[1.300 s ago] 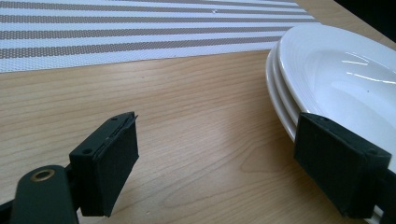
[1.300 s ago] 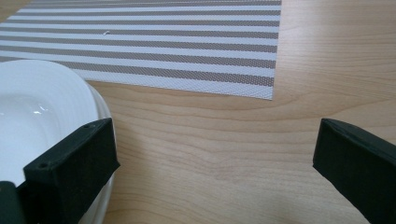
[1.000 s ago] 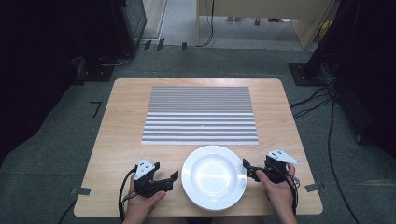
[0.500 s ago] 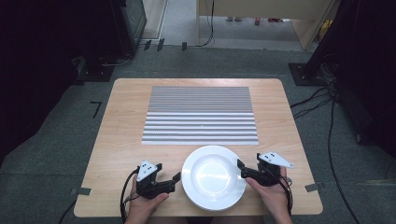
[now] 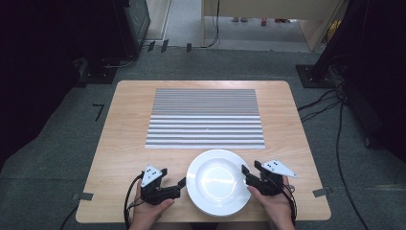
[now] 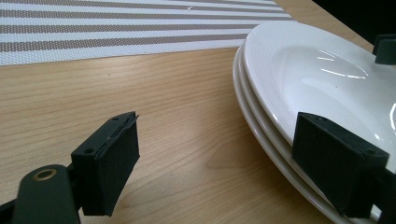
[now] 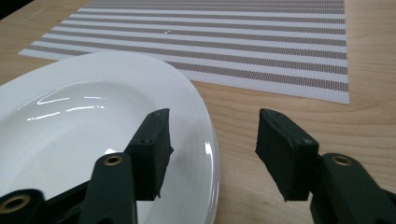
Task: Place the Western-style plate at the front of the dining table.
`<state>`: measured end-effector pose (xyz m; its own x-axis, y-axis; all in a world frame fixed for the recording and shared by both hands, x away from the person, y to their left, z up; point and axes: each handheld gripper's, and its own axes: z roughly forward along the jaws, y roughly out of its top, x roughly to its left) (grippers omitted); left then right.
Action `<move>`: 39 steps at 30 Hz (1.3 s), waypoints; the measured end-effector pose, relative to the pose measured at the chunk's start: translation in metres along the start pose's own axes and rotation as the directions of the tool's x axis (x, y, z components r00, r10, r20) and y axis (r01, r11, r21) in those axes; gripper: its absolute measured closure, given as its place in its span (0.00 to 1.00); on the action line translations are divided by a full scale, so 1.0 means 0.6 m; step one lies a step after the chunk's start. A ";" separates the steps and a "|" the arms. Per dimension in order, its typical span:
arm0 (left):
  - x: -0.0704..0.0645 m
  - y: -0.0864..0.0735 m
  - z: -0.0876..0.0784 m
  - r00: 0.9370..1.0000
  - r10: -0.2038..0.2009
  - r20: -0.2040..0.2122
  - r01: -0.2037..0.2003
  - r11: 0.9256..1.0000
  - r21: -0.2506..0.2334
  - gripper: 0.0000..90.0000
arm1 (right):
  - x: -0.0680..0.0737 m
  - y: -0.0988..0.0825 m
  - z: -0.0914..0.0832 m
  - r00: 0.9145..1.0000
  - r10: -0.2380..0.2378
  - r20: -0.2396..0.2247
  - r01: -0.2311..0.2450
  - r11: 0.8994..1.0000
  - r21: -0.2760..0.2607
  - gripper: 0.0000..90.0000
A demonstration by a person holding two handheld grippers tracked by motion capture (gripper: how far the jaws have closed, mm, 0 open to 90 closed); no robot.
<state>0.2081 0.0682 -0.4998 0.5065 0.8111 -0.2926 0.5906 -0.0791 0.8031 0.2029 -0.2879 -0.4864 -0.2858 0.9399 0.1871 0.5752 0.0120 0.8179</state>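
Note:
A stack of white plates sits at the table's front middle. My left gripper lies level at the stack's left edge and is open. In the left gripper view one pad hangs over bare wood and the other stands over the plates' rim. My right gripper is at the stack's right edge. Its jaws have just been closing. In the right gripper view they straddle the top plate's rim, with a gap between rim and outer pad.
A grey-and-white striped placemat lies flat on the wooden table just beyond the plates. Cables trail from both grippers over the front edge. Dark equipment and cables stand on the carpet around the table.
My right gripper has slid left onto the plate's rim and its jaws have narrowed. The left gripper and the plates have stayed where they were.

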 end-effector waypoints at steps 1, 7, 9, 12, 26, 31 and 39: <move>0.000 0.000 0.000 1.000 -0.003 0.001 0.003 1.000 -0.002 0.17 | 0.001 -0.002 0.000 1.000 0.000 -0.003 0.000 1.000 0.005 0.56; -0.002 0.000 -0.004 1.000 -0.007 0.007 0.007 1.000 -0.025 0.22 | 0.006 -0.010 -0.006 0.999 0.019 -0.031 -0.018 1.000 0.019 0.67; -0.004 0.000 -0.004 1.000 -0.005 0.015 0.005 1.000 -0.025 0.25 | 0.005 -0.011 -0.005 0.998 0.035 -0.047 -0.034 0.999 0.020 0.70; -0.007 -0.001 -0.004 0.999 -0.003 0.037 0.004 1.000 -0.026 0.27 | -0.001 -0.013 -0.003 0.995 0.070 -0.066 -0.069 0.997 0.021 0.73; -0.024 -0.006 0.003 0.993 0.037 0.115 -0.037 0.999 0.000 0.39 | -0.019 -0.014 -0.007 0.975 0.185 -0.124 -0.187 0.982 -0.004 0.83; -0.029 -0.008 0.006 0.990 0.036 0.134 -0.038 0.999 0.012 0.40 | -0.016 -0.016 -0.005 0.979 0.164 -0.123 -0.168 0.986 -0.021 0.81; -0.040 -0.013 0.012 0.984 0.047 0.170 -0.053 0.998 0.030 0.41 | -0.025 -0.016 -0.006 0.953 0.262 -0.153 -0.265 0.964 0.000 0.82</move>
<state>0.1958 0.0454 -0.5025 0.6331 0.6959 -0.3390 0.5820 -0.1392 0.8012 0.1991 -0.3036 -0.4954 -0.2392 0.8463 0.4760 0.6307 -0.2373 0.7389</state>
